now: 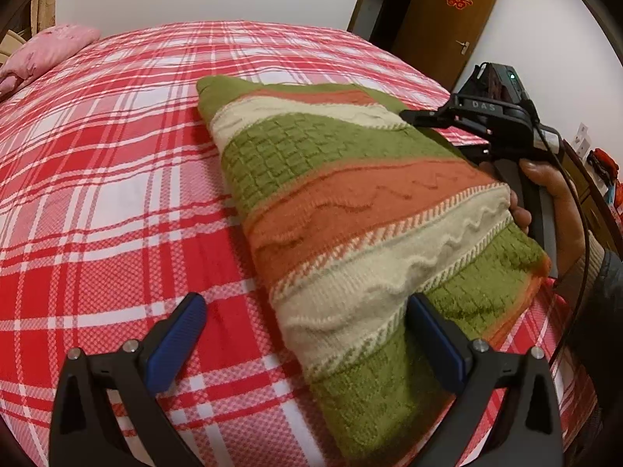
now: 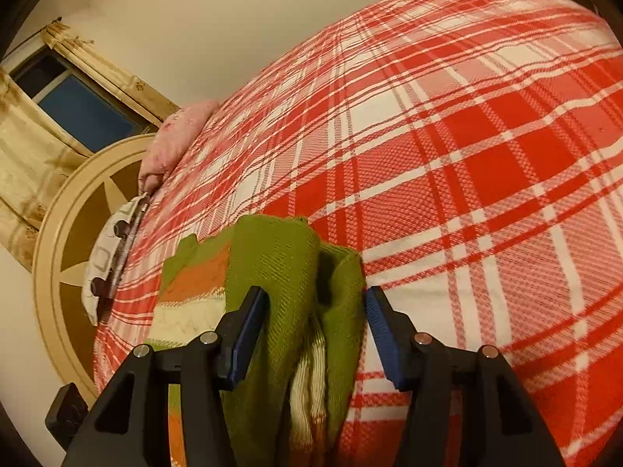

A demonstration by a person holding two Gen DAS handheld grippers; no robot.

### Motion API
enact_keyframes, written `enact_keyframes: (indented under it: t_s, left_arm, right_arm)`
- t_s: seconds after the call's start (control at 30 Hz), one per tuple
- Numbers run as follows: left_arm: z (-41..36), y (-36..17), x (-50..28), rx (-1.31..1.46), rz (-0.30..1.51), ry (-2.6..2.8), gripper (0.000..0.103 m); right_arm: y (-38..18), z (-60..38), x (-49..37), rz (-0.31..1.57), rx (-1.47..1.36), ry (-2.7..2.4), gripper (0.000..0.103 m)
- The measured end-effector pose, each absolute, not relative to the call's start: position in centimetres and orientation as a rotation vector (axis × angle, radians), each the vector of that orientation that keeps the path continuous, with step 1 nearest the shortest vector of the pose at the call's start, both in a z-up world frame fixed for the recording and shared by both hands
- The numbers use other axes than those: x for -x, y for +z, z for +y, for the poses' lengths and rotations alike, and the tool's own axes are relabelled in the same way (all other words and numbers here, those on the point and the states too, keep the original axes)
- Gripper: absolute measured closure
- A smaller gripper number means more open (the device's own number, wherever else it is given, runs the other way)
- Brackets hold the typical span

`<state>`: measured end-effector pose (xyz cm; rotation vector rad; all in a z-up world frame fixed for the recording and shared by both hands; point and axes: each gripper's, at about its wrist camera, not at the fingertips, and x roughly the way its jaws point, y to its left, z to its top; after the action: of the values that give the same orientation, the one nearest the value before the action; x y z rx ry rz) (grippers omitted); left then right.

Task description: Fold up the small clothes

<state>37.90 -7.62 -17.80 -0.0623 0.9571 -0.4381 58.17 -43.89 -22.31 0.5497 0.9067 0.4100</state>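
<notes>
While the right claw (image 2: 315, 334) is standing half-wide, a green fold of the sweater (image 2: 280, 272) is bunching between its blue pads (image 2: 379, 334), and neither pad looks to be pressing: the cloth is sitting loose in the gap, so this claw is holding nothing. My reading is that a fold has just been laid and the release is under way. To do it well, the claw should be backing straight out along its own line, low and slow, so the pads are not dragging the top layer askew.

Across the sweater, the left claw (image 1: 307, 319) is standing wide, one pad (image 1: 432, 334) resting against the knit's near edge and the other (image 1: 179, 334) lying clear over the plaid bedsheet (image 1: 97, 179). It is gripping nothing either.

Out beyond both claws the sweater (image 1: 350, 202) is lying as a long striped bundle, slanting away across the sheet, with a pink pillow (image 1: 46, 50) far off at the head. Edges look uneven, so squaring the layers before any next fold seems wise.
</notes>
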Motion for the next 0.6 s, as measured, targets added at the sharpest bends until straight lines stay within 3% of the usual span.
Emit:
enact_keyframes:
  t_s: [0.3,0.5,0.6]
  left_arm:
    - [-7.7,-18.0,-38.5,0.069,0.964,-0.45,0.0]
    - [-7.7,-17.9,-38.6,0.081,0.963,-0.469,0.0]
    - [-7.7,-17.9,-38.7,0.081,0.961,-0.485,0.0]
  right_arm:
    - [-22.8,-43.4,-58.9,0.924,-0.582,0.493,0.049]
    - [-23.1,-43.0,-58.6,0.917,-0.574,0.507,0.063]
    - [-23.2,-43.0,-58.6,0.91,-0.573,0.511,0.065]
